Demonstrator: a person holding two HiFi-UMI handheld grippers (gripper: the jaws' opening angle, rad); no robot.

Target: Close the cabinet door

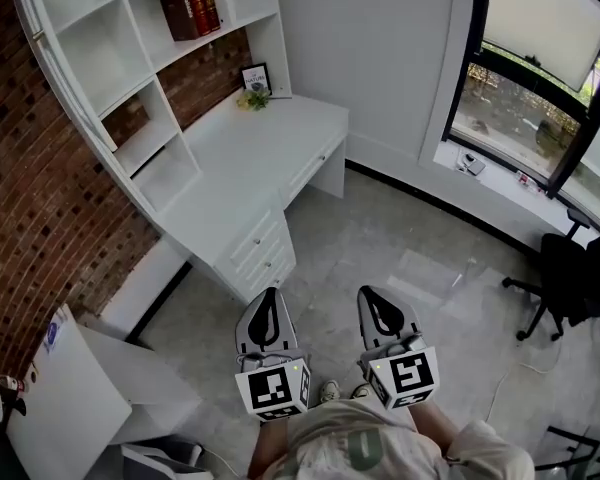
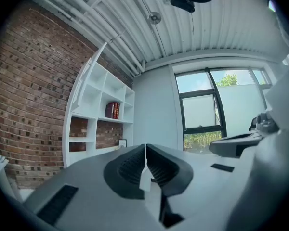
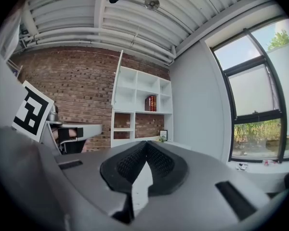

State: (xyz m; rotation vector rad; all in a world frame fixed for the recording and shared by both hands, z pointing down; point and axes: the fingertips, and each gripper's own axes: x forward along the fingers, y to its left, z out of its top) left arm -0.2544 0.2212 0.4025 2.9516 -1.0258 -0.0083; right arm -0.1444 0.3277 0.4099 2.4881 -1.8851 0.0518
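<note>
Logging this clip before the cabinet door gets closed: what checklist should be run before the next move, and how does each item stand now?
1. Left gripper shut, nothing between its jaws: ok.
2. Right gripper shut, nothing between its jaws: ok.
3. Both grippers pointing level: ok.
4. A gripper in contact with the white flat panel at lower left, probably the cabinet door: not ok, both are apart from it, above the grey tiled floor.
5. Panel standing open: cannot tell for sure; it seems to angle out from the brick wall.
6. Handle or edge to push on: cannot tell.
</note>
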